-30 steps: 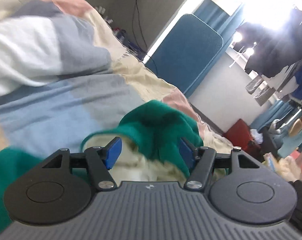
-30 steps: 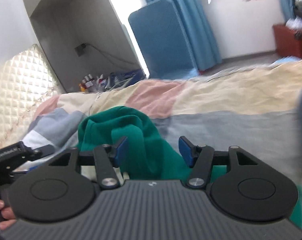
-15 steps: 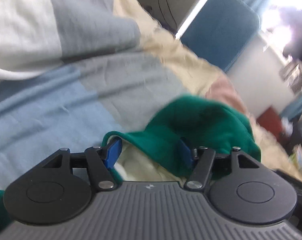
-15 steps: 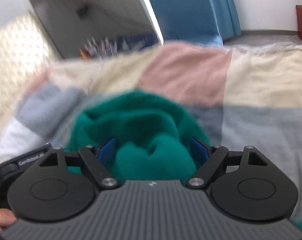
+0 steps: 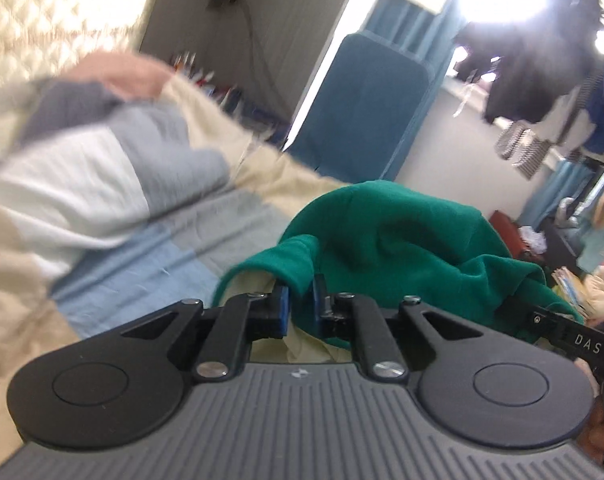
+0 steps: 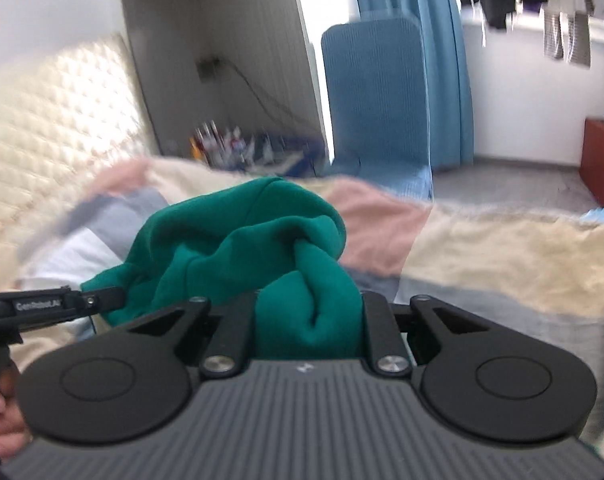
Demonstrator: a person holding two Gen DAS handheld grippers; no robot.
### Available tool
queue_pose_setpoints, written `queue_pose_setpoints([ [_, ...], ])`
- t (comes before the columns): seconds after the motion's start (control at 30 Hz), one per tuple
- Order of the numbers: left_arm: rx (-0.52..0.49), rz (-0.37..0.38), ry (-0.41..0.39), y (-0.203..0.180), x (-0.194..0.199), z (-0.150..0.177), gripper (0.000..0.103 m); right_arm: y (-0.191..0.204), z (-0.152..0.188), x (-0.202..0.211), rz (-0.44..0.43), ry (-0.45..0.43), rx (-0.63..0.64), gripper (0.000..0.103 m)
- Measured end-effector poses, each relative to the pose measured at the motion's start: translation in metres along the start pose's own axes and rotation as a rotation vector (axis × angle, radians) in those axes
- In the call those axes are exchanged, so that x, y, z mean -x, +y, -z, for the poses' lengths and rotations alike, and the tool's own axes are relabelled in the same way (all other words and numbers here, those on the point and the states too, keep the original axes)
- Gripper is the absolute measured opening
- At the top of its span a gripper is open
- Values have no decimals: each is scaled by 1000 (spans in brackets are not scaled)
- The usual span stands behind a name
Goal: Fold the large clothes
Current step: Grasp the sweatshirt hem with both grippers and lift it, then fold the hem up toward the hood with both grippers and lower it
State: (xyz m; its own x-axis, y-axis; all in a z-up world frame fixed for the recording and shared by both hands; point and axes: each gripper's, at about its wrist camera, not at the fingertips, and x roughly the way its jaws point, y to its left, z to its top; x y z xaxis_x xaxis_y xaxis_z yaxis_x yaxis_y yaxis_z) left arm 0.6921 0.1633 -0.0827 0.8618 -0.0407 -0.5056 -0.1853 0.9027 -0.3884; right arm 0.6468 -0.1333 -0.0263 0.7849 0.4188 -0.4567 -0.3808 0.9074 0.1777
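My left claw point(image 5: 298, 306) pinches the green sweater point(image 5: 390, 240) edge. My right claw point(image 6: 308, 320) squeezes a fat bunch, so I can lift it off the bed point(image 6: 502, 248).

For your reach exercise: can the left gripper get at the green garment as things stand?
Probably yes: the left gripper looks already shut on a fold of the green garment, with nothing between them.

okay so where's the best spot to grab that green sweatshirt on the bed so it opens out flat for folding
Probably by its edge. The green sweatshirt is bunched in a heap on the patchwork quilt, so mid-bundle grips only lift folds. The left gripper pinches a thin hem edge with pale lining; the right gripper holds a thick wad. Come low from the near side.
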Motion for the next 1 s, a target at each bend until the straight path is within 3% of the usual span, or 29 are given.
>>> queue_pose_setpoints([
  [0.27, -95, 90, -87, -35, 166, 27, 12, 23, 31, 145, -55, -140, 63, 17],
  [0.47, -76, 121, -81, -38, 254, 95, 12, 33, 89, 216, -63, -131, 37, 17],
  [0.6, -51, 122, -27, -32, 281, 161, 12, 38, 137, 239, -48, -78, 64, 18],
  [0.8, -8, 106, 61, -12, 279, 246, 12, 38, 198, 251, -56, 16, 50, 20],
  [1.0, 32, 100, 78, 2, 272, 286, 15, 40, 232, 260, -45, 62, 57, 21],
])
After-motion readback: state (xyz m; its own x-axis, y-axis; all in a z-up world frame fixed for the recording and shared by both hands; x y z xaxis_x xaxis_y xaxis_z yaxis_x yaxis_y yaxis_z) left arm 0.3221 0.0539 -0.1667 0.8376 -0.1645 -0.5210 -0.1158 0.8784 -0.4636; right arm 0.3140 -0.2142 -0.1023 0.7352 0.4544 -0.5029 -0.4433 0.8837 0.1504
